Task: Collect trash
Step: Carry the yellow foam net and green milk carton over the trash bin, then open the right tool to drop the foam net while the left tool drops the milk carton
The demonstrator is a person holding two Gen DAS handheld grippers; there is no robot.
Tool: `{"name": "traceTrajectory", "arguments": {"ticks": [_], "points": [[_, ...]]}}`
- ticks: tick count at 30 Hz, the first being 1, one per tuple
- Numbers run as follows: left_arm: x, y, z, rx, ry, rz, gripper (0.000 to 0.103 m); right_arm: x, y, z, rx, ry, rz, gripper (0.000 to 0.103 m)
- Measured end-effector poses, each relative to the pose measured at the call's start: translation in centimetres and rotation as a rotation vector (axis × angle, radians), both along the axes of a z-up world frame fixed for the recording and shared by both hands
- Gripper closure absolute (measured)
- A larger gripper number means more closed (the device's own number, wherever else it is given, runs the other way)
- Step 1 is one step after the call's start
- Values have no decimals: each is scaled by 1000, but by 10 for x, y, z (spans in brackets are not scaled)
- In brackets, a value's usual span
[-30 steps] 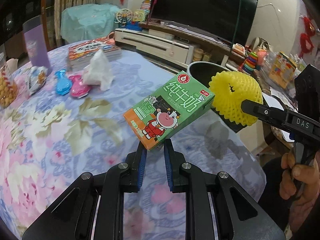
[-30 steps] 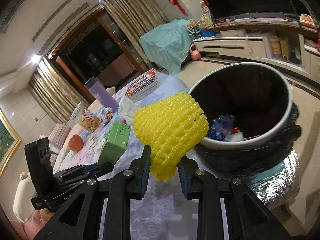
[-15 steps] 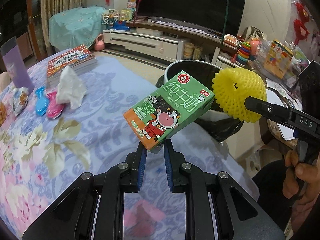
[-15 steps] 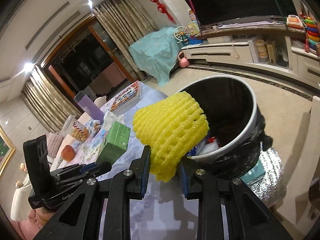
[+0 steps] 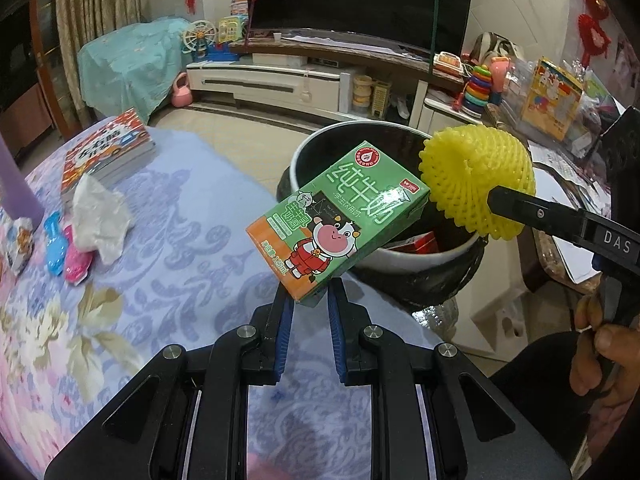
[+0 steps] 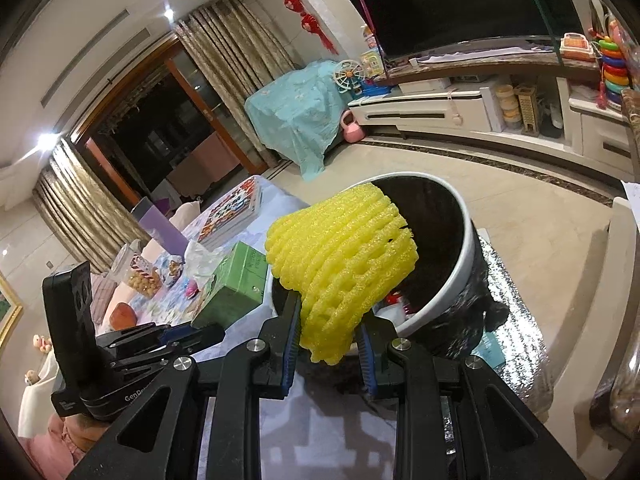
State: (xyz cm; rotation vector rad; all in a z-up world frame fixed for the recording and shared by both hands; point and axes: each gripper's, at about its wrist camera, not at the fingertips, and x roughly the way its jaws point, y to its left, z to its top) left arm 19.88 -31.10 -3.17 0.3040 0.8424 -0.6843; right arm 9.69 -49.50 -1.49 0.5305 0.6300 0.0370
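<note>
At the centre of the left wrist view, the left gripper (image 5: 308, 300) pinches the lower corner of a green and orange milk carton (image 5: 338, 222), its blue ribbed pads closed tight on the glossy printed card; the box tilts up toward the right, its top end over the near rim of the trash bin (image 5: 320, 148). The bin is round, with a smooth white rim and a black liner holding red and white scraps. In the right wrist view, the right gripper (image 6: 328, 340) is clamped on a yellow foam fruit net (image 6: 340, 256), a soft, bell-shaped mesh sleeve hanging over the bin's near edge. At the left of the left wrist view, a crumpled white tissue (image 5: 100, 216) lies on the floral tablecloth (image 5: 120, 300), beside pink and blue plastic pieces (image 5: 66, 250) and below a stack of books (image 5: 106, 152).
</note>
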Motion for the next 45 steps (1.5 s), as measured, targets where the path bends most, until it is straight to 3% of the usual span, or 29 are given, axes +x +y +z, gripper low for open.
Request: {"name": "traceTrajectory", "arguments": {"ticks": [22,42,45], "points": [[18,-45,1,76,-24,-49,87,22,-15,2,-42,39,4,76],[28,-59,-1,86,-7,-64,86,36,-25,-4,-63,85,2,73],[29,-59,0,77,2,-60,85,38,-25,-4,-63,94,0,63]]}}
